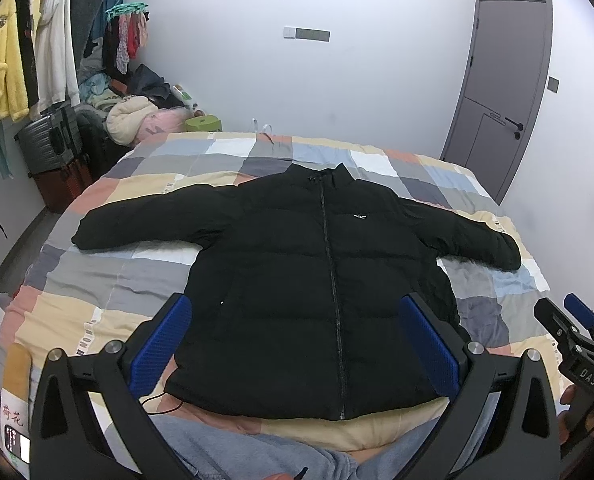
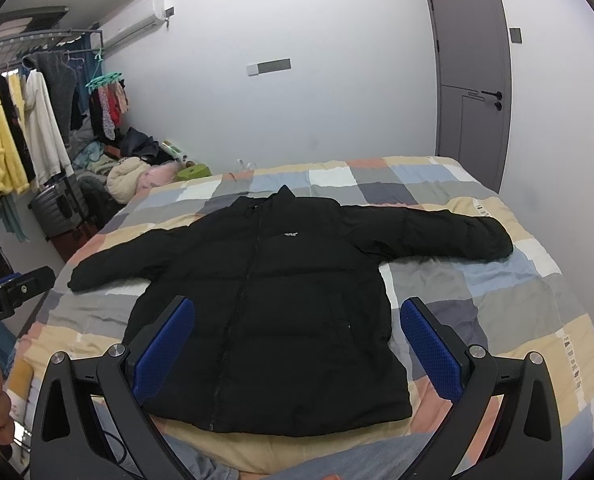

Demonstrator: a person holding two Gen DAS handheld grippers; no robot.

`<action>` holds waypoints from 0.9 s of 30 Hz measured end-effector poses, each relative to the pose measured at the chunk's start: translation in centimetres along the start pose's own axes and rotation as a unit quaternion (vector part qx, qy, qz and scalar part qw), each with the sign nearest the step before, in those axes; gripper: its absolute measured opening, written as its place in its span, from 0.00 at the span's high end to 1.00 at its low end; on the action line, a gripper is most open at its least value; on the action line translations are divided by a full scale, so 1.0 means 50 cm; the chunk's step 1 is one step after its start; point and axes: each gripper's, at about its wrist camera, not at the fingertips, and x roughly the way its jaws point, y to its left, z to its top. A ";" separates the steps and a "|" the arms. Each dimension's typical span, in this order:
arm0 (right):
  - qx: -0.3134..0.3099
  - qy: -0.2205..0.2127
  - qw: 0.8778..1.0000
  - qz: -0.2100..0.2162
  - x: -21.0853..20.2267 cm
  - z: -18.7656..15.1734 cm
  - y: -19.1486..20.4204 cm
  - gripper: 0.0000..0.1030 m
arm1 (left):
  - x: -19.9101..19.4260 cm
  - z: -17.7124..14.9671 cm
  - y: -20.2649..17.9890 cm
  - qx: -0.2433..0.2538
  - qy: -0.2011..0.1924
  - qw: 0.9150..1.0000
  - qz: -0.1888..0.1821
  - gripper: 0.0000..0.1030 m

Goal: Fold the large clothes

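Though both tools (image 1: 295, 344) (image 2: 297, 346) wide open, empty: jacket (image 1: 317, 280) flat (zipped); collar far, sleeves sideways

The jacket (image 1: 309, 280) is black quilted cloth, puffy and matt, with a faint sheen along its zip. It lies on a bed (image 1: 97, 280) covered in soft woven cloth, checked and lightly creased. The left gripper (image 1: 297, 344) has matt black plastic arms with brushed metal pivot discs, and its fingers (image 1: 165, 344) carry blue pads with a fine dimpled, rubbery texture. The right gripper (image 2: 297, 344) shows the same finish. A fleecy yellow garment (image 1: 1, 72) hangs on the rack. The door (image 1: 501, 92) is smooth matt grey, and the wall (image 1: 337, 80) is smooth painted white.
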 end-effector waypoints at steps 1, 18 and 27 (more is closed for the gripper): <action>-0.001 -0.001 1.000 0.001 0.002 0.001 -0.002 0.00 | 0.004 0.002 -0.001 0.003 0.001 1.000 0.002 0.00; 0.021 0.007 1.000 -0.020 0.112 0.052 -0.050 0.00 | 0.090 0.082 0.011 0.025 -0.013 1.000 -0.003 0.00; 0.041 -0.005 0.999 -0.031 0.182 0.078 -0.111 0.00 | 0.162 0.097 0.025 -0.001 -0.025 0.999 -0.038 0.00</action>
